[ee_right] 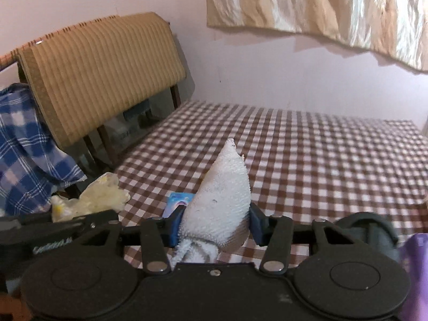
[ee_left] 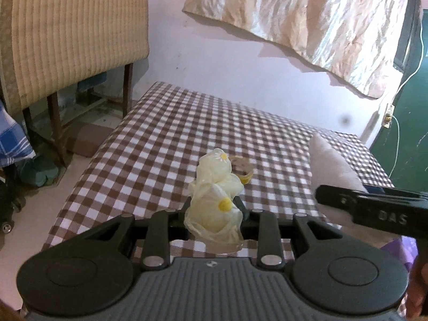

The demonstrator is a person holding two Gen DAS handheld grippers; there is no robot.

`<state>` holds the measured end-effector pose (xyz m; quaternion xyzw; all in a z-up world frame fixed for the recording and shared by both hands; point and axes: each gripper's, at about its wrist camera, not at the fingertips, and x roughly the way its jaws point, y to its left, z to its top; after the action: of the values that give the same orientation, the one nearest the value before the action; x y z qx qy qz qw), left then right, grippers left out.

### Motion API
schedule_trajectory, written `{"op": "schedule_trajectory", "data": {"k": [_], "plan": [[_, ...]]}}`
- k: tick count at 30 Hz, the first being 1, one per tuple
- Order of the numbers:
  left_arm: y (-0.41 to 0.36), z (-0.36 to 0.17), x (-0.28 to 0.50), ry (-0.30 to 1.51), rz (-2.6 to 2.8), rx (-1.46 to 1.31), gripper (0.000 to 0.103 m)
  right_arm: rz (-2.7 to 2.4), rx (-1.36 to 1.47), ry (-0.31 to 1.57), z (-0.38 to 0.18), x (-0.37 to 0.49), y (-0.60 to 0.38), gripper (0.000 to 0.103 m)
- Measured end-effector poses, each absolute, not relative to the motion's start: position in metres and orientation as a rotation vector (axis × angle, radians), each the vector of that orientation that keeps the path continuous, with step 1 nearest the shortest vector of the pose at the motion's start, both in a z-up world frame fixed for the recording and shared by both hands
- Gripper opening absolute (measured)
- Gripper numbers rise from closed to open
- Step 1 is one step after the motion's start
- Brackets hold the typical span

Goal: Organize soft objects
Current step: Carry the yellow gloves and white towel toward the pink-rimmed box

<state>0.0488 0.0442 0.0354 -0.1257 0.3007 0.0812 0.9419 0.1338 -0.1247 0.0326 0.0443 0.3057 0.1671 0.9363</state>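
A: We note the left claw [ee_left: 214, 211] clamped on the pale yellow daisy-print cloth [ee_left: 214, 200], which bunches up between the fingers and hangs clear above the checkered table [ee_left: 160, 133].

B: And the right claw [ee_right: 216, 227] is pinched together on the white terry towel [ee_right: 224, 192]; its free corner stands up toward twelve o'clock, the rest droops below the pads.

A: We judge both pieces light, limp and not fragile. The yellow one looks thin and slick, so a bunched fold should hold better than a single edge. The towel's nap should give good friction.

B: Small roll [ee_left: 242, 168] of tape or the like sits on the table just past the yellow cloth, at one o'clock in the left wrist view. A blue card [ee_right: 178, 203] lies at ten o'clock of the towel in the right wrist view.

A: Open room: broad bare checks from twelve to three. The table's left edge drops off at nine o'clock, toward the quilt-draped bench [ee_right: 101, 75]. The two claws sit close; we watch for tangling.
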Motion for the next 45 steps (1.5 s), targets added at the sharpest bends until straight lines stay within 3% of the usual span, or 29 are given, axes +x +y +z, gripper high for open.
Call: {"op": "schedule_trajectory", "data": {"k": [13, 45], "plan": [[0.007, 0.062, 0.051, 0.583, 0.13, -0.212, 0.03, 0.305, 0.071, 0.549, 0.057, 0.101, -0.179, 0.06], [-0.067, 0.069, 0.078, 0.589, -0.015, -0.15, 0.03, 0.173, 0.092, 0.497, 0.065, 0.08, -0.265, 0.06]]}}
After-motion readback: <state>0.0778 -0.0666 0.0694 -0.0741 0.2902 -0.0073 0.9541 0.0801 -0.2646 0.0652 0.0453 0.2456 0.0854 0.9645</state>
